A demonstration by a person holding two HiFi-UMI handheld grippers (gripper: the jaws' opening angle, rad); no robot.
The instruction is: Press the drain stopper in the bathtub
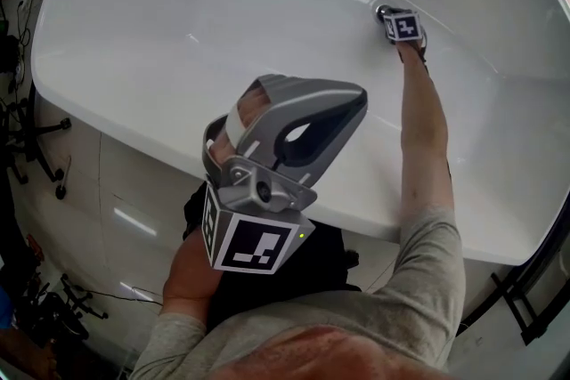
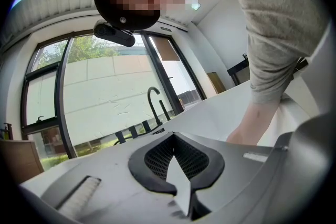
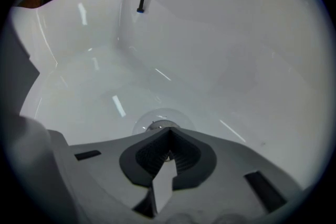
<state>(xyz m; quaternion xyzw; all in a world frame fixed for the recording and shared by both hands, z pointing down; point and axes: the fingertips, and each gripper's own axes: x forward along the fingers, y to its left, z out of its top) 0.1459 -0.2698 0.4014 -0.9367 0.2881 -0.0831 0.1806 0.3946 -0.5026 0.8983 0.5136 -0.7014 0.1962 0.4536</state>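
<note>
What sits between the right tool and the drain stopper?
Nothing shows: in the right gripper view, the right tool reaches right up to the drain stopper.

Round chrome drain stopper [image 3: 157,126], lying flat in a shallow circular recess in the floor of the glossy white oval bathtub [image 1: 178,31], close beneath its far wall.
</note>
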